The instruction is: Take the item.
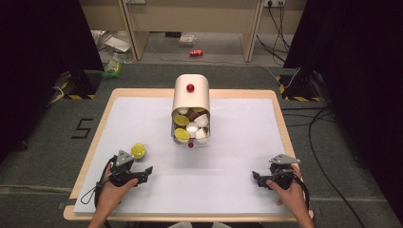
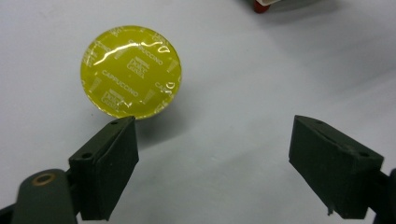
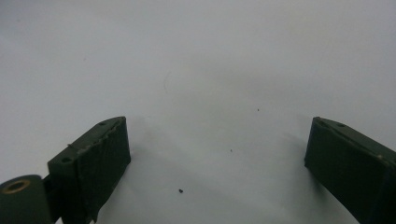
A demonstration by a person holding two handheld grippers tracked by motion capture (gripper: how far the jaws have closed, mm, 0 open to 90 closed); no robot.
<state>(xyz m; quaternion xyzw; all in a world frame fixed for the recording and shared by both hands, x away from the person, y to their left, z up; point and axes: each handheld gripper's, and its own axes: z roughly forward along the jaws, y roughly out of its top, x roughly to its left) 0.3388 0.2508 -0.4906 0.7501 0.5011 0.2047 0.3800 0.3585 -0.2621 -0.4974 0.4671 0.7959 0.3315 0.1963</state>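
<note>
White paper (image 1: 237, 156) covered the wooden table (image 1: 280, 118), with dark curtains at both sides of the high view and a cluttered floor along its top edge. Your left gripper (image 1: 148, 172) sat in the lower left of that view with its jaws spread wide and nothing between them. The round yellow foil-topped coffee capsule (image 1: 138, 151) lay flat on the paper just above the gripper and a touch to the left of its tips, near but apart.

In the left gripper view the capsule (image 2: 131, 71) filled the upper left, its lower rim just above the tip of the left-hand jaw, and bare paper lay in the gap between the two. So your aim ran to the right of the capsule, and you would have had to swing toward the frame's left and push on to bracket it. Being round, it offered no long axis to line up with.

Your right gripper (image 1: 255, 177), released as well and holding nothing, rested in the lower right of the high view, well apart from the capsule; your left hand (image 1: 110, 190) was plainly the nearer one.

Room was generous: the table's left edge stood clear of the capsule, and the tipped cream cylindrical canister (image 1: 191, 108), spilling more capsules near the centre, lay well to its upper right.
</note>
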